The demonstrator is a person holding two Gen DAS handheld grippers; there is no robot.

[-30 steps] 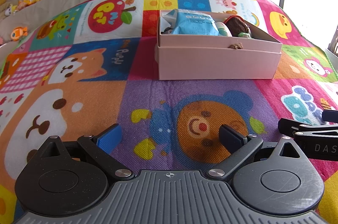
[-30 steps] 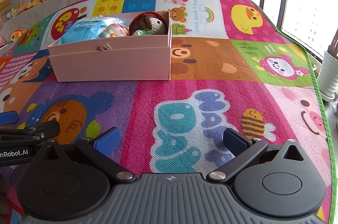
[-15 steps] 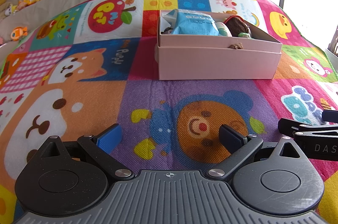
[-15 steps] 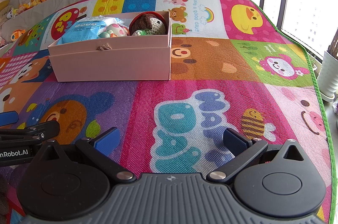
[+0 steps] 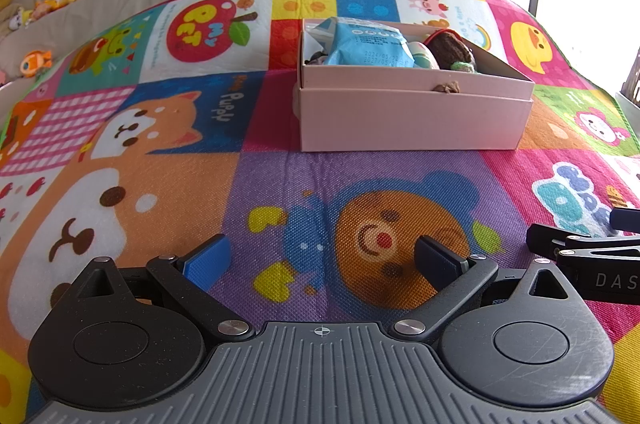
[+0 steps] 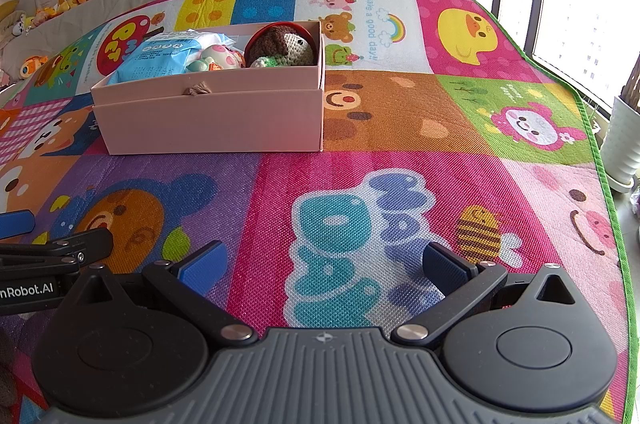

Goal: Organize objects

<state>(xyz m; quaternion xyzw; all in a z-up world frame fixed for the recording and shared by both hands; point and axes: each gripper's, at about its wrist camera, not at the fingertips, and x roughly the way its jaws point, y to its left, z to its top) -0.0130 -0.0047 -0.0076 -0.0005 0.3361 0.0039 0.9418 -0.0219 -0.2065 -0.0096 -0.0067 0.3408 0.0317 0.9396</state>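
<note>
Pink box (image 6: 208, 116) on play mat (image 6: 400, 184), ahead of both grippers, already packed: blue packet (image 6: 168, 54), crochet toy (image 6: 284, 44), small figures. Nothing loose on mat, so probably done or near. Risk: items piled above rim, nudging box could spill them. Left gripper (image 5: 320, 260) and right gripper (image 6: 324, 264) low over mat, side by side, level, spread wide, empty.
</note>
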